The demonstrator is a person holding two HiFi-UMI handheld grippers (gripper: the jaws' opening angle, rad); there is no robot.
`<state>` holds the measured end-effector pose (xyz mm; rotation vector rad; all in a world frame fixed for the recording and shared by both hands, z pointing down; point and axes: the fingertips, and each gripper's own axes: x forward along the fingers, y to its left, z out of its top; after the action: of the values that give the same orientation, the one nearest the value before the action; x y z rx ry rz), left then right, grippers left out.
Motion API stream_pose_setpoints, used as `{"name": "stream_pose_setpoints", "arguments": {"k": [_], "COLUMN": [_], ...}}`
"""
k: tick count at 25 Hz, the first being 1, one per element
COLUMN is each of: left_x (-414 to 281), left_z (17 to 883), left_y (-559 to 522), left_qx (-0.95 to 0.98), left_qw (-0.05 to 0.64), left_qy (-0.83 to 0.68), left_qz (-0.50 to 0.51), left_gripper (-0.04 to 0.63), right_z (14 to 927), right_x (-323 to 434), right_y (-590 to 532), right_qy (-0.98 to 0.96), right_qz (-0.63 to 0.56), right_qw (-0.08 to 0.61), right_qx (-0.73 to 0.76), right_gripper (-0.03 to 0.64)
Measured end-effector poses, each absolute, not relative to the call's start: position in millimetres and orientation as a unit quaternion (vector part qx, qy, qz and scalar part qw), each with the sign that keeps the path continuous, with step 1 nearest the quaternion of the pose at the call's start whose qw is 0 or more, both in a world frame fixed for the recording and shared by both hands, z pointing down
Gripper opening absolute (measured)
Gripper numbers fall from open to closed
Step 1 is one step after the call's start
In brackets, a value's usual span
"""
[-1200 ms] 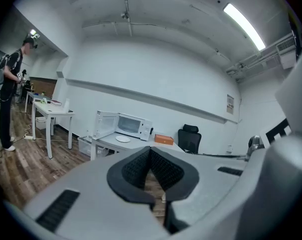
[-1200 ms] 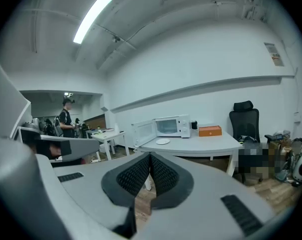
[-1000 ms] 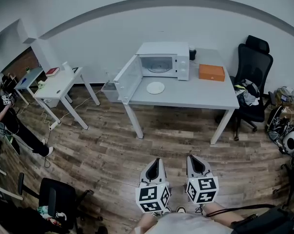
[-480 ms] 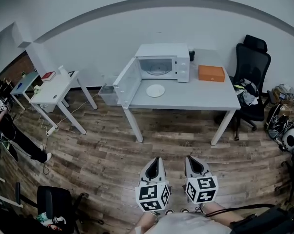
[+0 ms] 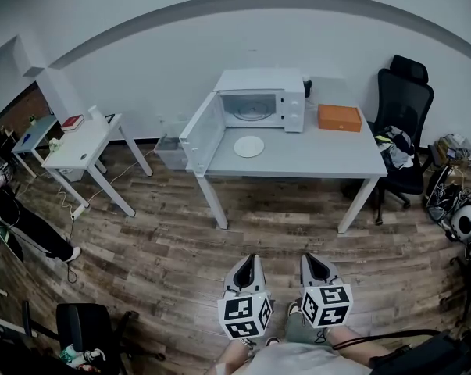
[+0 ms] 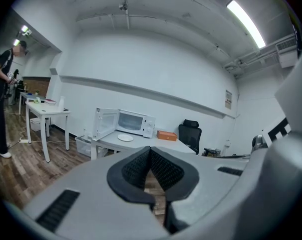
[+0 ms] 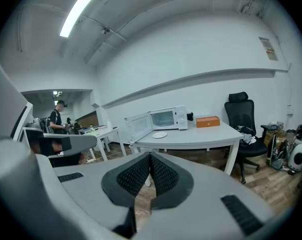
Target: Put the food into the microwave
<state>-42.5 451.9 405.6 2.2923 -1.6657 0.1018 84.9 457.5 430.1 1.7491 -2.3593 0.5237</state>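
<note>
Closed left claw [image 6: 151,151], microwave [image 6: 134,124] beyond.

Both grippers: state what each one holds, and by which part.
Nothing is held. The left gripper and the right gripper both have their jaws together with nothing between them; the plate lies on the table, far off.

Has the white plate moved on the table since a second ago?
No. The plate still lies just in front of the open microwave, left of the orange box; only the view shifted.
</note>
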Motion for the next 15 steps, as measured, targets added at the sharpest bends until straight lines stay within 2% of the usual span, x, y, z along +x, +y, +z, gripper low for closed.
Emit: {"name": "stream_pose_setpoints", "arguments": {"k": [15], "left_x": [-37.2], "left_z": [412.5], "left_y": [372.7], "left_qx": [0.785], "left_qw": [0.150], "left_qy": [-0.600], "left_qz": [0.046], "left_gripper": [0.002], "right_z": [426.0], "right_x": [83.1], "right_y": [368.8], "right_qy": [-0.809], "right_qz": [0.161], "right_qw": [0.080], "right_qx": [0.560], "right_gripper": [0.017]}}
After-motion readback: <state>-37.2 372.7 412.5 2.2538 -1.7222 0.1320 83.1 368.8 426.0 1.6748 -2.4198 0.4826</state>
